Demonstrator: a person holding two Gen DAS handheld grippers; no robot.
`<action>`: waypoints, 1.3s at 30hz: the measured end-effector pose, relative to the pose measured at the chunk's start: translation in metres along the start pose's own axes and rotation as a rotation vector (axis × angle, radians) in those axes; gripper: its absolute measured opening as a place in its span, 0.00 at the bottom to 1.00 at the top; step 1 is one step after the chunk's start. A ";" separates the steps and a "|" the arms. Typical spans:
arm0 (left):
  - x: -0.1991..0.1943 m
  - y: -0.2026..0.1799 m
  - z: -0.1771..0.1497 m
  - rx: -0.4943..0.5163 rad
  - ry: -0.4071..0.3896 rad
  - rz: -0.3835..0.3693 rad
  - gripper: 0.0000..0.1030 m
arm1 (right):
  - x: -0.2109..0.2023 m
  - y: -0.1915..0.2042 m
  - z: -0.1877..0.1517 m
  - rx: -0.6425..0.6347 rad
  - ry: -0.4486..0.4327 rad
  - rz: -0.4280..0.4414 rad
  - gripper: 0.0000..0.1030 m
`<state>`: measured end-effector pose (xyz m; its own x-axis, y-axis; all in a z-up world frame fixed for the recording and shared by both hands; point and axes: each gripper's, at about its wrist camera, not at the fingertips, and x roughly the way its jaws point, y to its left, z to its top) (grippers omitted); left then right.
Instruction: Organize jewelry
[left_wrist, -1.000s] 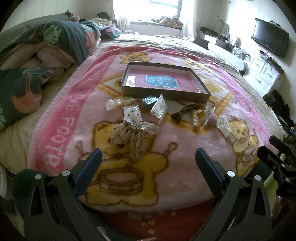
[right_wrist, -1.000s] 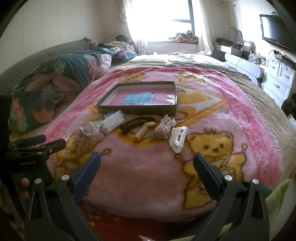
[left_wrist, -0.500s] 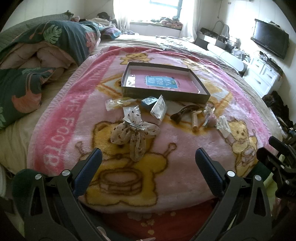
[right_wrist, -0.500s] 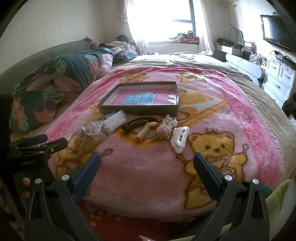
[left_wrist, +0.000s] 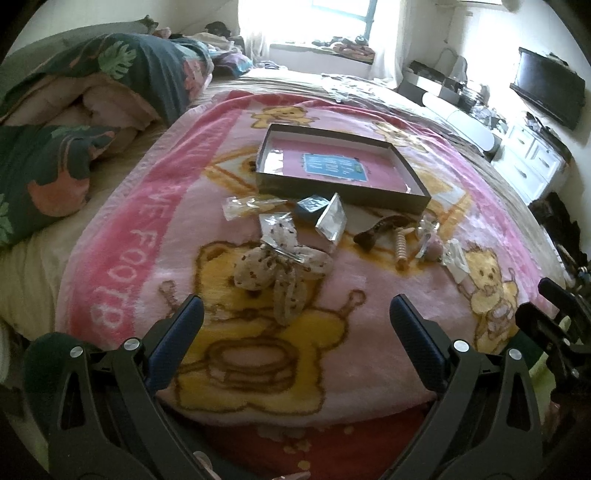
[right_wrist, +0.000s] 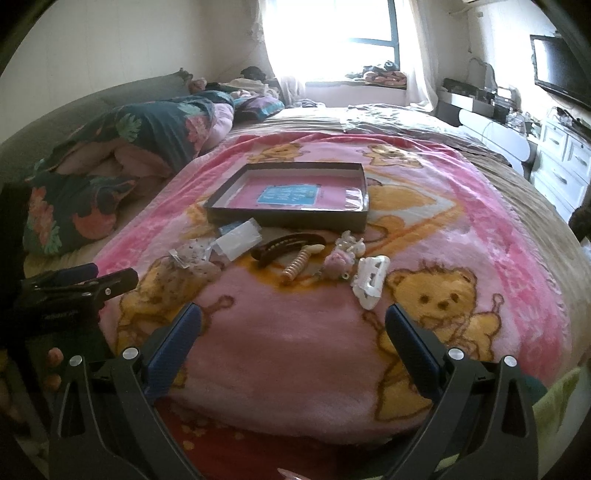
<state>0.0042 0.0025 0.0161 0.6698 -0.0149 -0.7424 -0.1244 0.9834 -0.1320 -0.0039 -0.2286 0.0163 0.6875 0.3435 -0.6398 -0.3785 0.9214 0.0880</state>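
Both grippers hang over the near edge of the pink bear blanket (left_wrist: 122, 236), nothing between the fingers. Left gripper (left_wrist: 295, 317) – fingers spread wide, empty. Right gripper (right_wrist: 293, 323) – same, wide apart, empty.

Jewelry & hair bits lie in a loose row just in front of the shallow dark box (right_wrist: 288, 218), none inside it. L to R: clear packet (left_wrist: 243, 208), spotted fabric bow (left_wrist: 280, 269), silvery pouch (left_wrist: 330, 221), brown hair clip (right_wrist: 284, 245), cream spiral clip (right_wrist: 297, 264), pink trinket (right_wrist: 338, 262), white claw clip (right_wrist: 369, 280). The box holds only a blue card (right_wrist: 286, 195) on its pink lining.
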 end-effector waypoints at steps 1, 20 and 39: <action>0.000 0.003 -0.002 -0.007 0.000 0.001 0.92 | 0.001 0.002 0.001 -0.006 0.001 0.007 0.96; 0.039 0.053 0.002 -0.089 0.065 0.061 0.92 | 0.048 0.005 0.026 -0.061 0.060 0.082 0.96; 0.123 0.023 0.021 0.140 0.181 0.008 0.68 | 0.111 -0.082 0.061 0.066 0.140 -0.004 0.96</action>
<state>0.0986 0.0275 -0.0644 0.5250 -0.0268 -0.8507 -0.0182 0.9989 -0.0427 0.1409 -0.2552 -0.0151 0.5937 0.3153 -0.7404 -0.3313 0.9342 0.1322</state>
